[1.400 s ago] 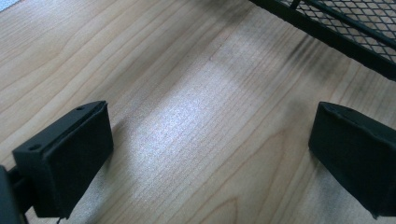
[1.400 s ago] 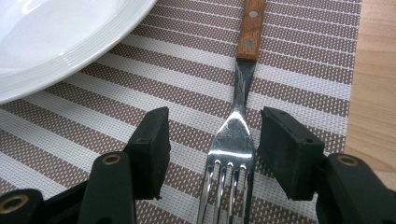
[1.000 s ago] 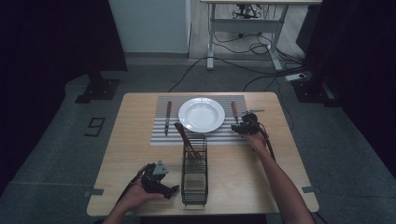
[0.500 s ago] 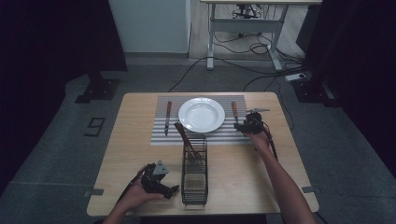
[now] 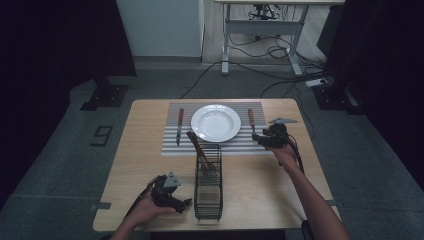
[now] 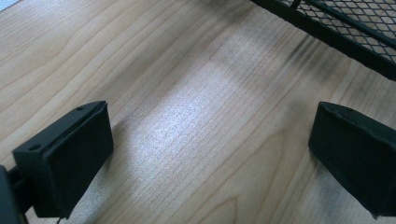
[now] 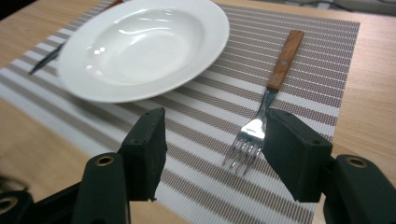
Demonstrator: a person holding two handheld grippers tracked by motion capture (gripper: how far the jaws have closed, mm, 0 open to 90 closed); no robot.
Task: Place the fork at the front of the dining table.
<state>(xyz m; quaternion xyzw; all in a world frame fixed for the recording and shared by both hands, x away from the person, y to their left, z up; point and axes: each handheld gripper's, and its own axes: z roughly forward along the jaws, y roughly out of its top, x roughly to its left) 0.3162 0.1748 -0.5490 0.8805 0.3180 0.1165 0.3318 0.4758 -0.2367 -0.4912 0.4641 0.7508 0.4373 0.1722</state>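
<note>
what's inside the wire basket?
One wooden-handled utensil stands in the black mesh basket, leaning out toward the plate. Its working end is obscured by the mesh.

One plate (image 5: 216,122), one fork (image 7: 266,107), one knife (image 5: 179,125)

The worktop (image 6: 187,116) is pale wood with fine grain and a soft satin sheen. The plate (image 7: 140,44) looks like glossy white ceramic. The fork (image 7: 266,100) has a shiny metal head and an oiled wooden handle. The placemat (image 7: 308,56) is woven, striped and matt. The basket (image 5: 208,187) is black wire mesh. The right claw (image 7: 210,154) has 2 matt black pads.
</note>
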